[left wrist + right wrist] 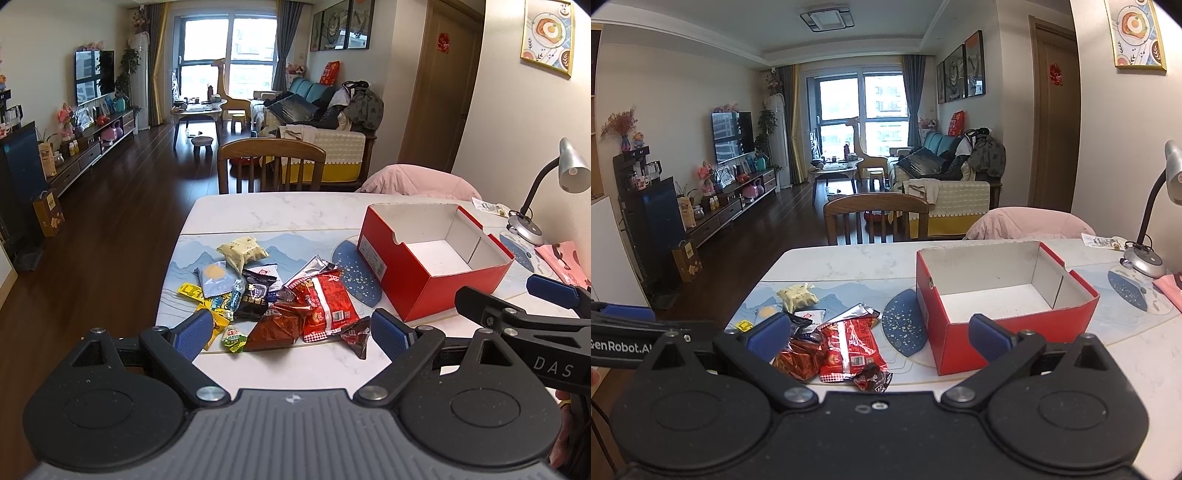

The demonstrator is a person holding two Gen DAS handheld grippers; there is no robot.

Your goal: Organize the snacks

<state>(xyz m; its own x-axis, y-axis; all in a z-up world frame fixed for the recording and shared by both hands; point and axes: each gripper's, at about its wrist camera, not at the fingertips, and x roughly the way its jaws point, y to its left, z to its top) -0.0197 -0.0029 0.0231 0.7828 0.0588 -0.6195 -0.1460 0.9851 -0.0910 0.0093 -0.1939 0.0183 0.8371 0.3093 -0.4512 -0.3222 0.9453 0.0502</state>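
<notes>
Looks like the very start: snack pile sits loose on the worktop just left of the empty red box, both left gripper and right gripper with fingers spread, holding nothing, so next up is probably closing on one packet.

Domestic living and dining room: a wall-mounted television above a low media cabinet, a sofa piled with clothes, curtained windows, framed pictures, a wooden dining chair at the marble bench, dark wood floor.
</notes>
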